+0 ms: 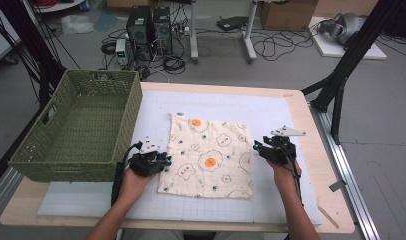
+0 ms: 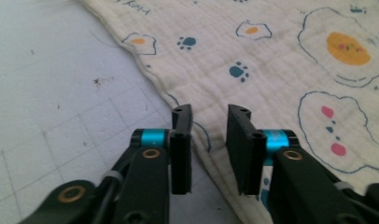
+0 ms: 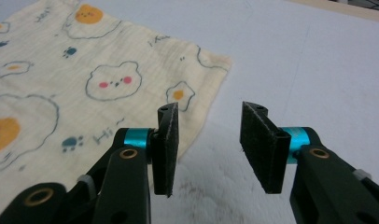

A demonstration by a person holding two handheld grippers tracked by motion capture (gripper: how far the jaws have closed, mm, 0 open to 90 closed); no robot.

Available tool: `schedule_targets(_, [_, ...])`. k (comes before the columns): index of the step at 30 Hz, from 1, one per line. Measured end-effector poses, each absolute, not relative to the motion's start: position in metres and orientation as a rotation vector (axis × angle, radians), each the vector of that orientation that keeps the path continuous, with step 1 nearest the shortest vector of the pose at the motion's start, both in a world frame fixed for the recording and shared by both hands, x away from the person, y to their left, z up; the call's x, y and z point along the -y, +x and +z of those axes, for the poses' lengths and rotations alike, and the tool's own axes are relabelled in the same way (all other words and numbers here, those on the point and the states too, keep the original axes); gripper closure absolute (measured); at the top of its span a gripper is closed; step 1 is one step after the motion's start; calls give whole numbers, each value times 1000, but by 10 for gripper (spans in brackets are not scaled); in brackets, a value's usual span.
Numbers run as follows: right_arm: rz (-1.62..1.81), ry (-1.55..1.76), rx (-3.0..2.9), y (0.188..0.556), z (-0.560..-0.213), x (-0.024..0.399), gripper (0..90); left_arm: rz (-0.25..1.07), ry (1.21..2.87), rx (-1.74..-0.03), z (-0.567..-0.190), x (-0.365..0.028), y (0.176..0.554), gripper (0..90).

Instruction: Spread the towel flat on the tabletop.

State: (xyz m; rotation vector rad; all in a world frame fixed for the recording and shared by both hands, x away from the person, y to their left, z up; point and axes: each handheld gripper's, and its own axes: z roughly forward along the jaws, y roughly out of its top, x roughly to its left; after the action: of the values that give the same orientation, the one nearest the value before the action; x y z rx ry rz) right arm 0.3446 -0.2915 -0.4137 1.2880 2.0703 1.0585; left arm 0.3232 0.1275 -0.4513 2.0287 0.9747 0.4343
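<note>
High view: you sit at a tabletop covered by a pale gridded mat. Farthest to the left of your fingers stands a green woven basket, well apart from the work. Next comes your left gripper, held at the left edge of a cream cloth printed with fried eggs, bear faces and blue paw prints. The cloth lies flat on the mat between your two hands. Your right gripper sits at the cloth's right edge, with a grey three-cornered plate on top.

Left gripper view: the left gripper's fingers stand a narrow gap apart, not pressing on anything. The cloth's hem runs between them, and the cloth spreads away to the right of the fingers; bare mat lies to their left.

Right gripper view: the right gripper's fingers stand wider apart and grip nothing. The cloth lies to the left of the fingers, its edge just beside the left finger; bare mat lies between and to the right of them.
</note>
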Motion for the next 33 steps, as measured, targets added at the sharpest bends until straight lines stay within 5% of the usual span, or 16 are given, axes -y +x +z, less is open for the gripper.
schedule_targets(3, [1064,1268,-2086,330,-413,296,554,456,2056,-995,-448,-124,323,859])
schedule_targets(9, [1053,1226,-2110,298,-417,307,537,478,2048,-1024,-447,-127,319,857])
schedule_targets(14, [1071,1257,-2094,278,-427,317,492,471,1961,-1043,-446,-136,318,598])
schedule_targets(23, [1114,1247,-2043,265,-422,317,276,400,1720,-951,-435,-149,317,205])
schedule_targets(33, [1146,1207,-2062,255,-422,315,187,402,1700,-924,-432,-151,314,205])
